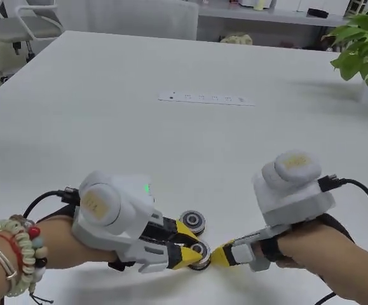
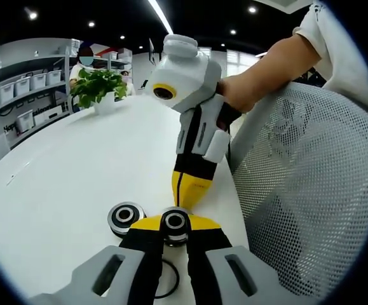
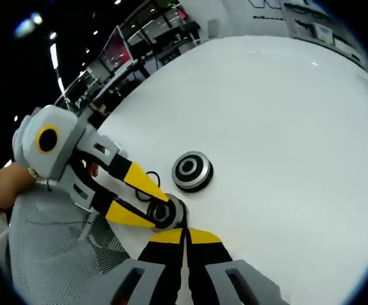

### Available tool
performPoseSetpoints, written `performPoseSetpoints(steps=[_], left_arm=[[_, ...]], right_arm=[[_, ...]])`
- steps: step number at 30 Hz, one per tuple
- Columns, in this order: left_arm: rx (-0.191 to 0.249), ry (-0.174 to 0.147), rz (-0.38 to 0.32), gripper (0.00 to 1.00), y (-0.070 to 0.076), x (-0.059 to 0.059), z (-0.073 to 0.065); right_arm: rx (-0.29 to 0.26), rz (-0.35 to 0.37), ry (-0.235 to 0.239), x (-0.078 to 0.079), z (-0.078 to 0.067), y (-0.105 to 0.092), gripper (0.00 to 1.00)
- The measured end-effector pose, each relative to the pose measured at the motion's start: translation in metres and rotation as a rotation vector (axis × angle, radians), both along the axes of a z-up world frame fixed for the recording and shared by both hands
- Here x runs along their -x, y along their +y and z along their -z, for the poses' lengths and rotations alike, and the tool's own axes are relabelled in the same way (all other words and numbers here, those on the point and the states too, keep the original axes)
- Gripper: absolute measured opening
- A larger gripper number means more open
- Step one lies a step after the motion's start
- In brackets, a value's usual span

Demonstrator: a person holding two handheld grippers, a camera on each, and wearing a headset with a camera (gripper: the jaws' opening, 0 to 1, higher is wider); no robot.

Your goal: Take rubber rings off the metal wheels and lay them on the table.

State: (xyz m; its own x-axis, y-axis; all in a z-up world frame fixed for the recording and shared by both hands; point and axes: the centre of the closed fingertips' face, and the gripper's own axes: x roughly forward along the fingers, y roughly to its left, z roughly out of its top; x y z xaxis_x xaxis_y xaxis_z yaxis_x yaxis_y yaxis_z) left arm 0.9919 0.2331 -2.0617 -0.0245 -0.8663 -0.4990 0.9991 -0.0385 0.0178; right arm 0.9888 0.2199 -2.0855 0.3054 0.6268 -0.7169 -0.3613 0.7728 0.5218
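A small metal wheel [image 1: 201, 250] with a dark rim sits near the table's front edge, and my left gripper [image 1: 194, 245] is shut on it, one yellow jaw on each side. In the left gripper view the held wheel [image 2: 175, 223] lies between my jaws. My right gripper [image 1: 217, 255] is shut, its yellow tips touching this wheel's rim [image 3: 165, 213]; whether they pinch the rubber is unclear. A second wheel [image 1: 192, 221] with its black rubber ring lies flat just beyond. A loose black ring [image 2: 176, 279] lies on the table under my left jaws.
The white table [image 1: 171, 146] stretches far ahead, with a flat white power strip [image 1: 206, 98] in the middle. A potted plant [image 1: 361, 44] stands at the back right. A mesh chair back [image 2: 311, 190] is behind the table edge.
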Motion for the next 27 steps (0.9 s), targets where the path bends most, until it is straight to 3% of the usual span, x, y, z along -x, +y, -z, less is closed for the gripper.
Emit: performPoseSetpoints(steps=[3,6,7,8,9,10,16,23,27], left_arm=[[0.001,-0.001,-0.001,0.08,0.0,0.0,0.0],[0.001,-0.002,-0.001,0.08,0.0,0.0,0.0],[0.001,-0.001,-0.001,0.08,0.0,0.0,0.0],[0.001,-0.002,-0.001,0.08,0.0,0.0,0.0],[0.001,-0.002,-0.002,0.08,0.0,-0.001,0.0],[0.001,-0.003,-0.003,0.08,0.0,-0.001,0.0],[-0.001,-0.008,0.005,0.08,0.0,0.0,0.0],[0.0,-0.008,0.011,0.08,0.0,0.0,0.0],[0.0,-0.008,0.012,0.08,0.0,0.0,0.0]], right_arm=[[-0.111,0.118,0.088,-0.002,-0.001,-0.003,0.0],[-0.179,0.171,0.118,-0.004,-0.004,-0.004,0.0],[-0.23,0.204,0.117,-0.009,-0.011,-0.003,0.0],[-0.247,0.22,0.125,-0.009,-0.013,-0.004,0.0],[-0.263,0.21,0.116,-0.01,-0.016,-0.003,0.0],[-0.229,0.192,0.116,-0.009,-0.012,-0.006,0.0],[-0.206,0.119,0.074,-0.001,-0.019,0.004,0.0],[-0.212,0.063,0.048,0.004,-0.025,0.016,0.0],[-0.244,0.061,0.05,0.003,-0.028,0.019,0.0]])
